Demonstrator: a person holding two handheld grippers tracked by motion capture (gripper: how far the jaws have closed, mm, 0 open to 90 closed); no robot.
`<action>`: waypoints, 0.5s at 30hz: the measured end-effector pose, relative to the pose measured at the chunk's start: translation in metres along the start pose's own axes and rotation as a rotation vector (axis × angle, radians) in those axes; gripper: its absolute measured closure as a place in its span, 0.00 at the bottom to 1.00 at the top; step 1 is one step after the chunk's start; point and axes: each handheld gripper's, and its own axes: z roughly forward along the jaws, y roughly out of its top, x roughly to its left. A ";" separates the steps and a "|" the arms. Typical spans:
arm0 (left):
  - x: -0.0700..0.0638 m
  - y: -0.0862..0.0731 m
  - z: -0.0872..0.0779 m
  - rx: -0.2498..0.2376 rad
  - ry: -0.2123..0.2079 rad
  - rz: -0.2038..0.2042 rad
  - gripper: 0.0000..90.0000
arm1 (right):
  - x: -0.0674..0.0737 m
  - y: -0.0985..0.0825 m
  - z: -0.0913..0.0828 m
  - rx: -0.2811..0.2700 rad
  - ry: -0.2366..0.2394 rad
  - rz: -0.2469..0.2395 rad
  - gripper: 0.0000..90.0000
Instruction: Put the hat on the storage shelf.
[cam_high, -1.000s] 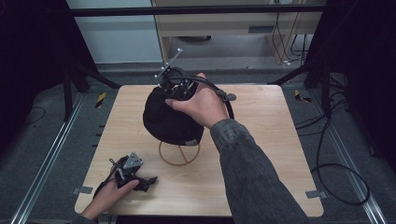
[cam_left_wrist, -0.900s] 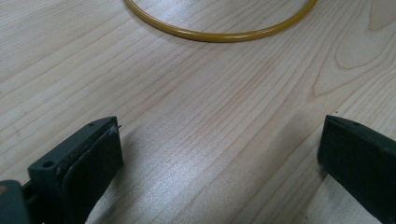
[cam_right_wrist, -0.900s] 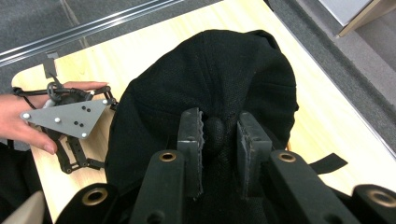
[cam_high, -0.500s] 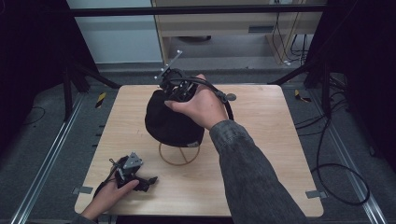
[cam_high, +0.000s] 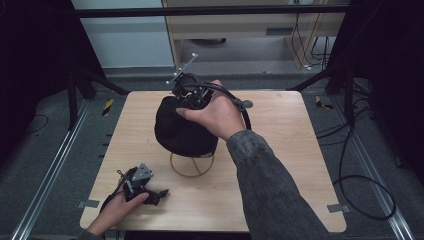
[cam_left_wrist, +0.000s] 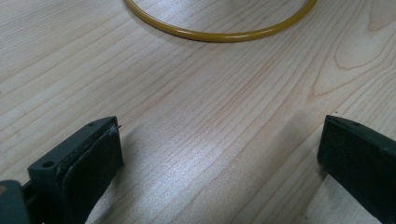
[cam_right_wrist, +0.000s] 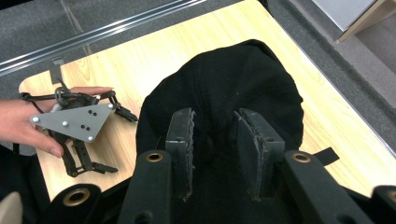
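The right gripper (cam_right_wrist: 214, 154), jaws just parting off the cap (cam_high: 182, 131), should lift straight up; the left gripper (cam_high: 159, 192) rests wide open at the table's (cam_high: 280, 175) near-left corner.

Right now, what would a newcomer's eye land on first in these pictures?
A black fabric cap sits on a yellow wire ring stand at the middle of the light wooden table. The right tool hangs over its crown, jaws just opened with the top button between them. The left tool rests open on the table's near left corner.
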 end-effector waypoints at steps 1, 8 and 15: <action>0.000 0.000 0.000 0.000 0.000 0.000 0.00 | 0.001 -0.001 -0.002 -0.008 -0.002 0.003 0.73; 0.000 0.000 0.000 0.000 -0.002 -0.002 0.00 | 0.002 -0.008 -0.008 -0.047 -0.003 0.008 0.69; -0.001 0.000 0.000 0.000 -0.002 -0.002 0.00 | 0.000 -0.020 -0.016 -0.109 -0.014 0.047 0.59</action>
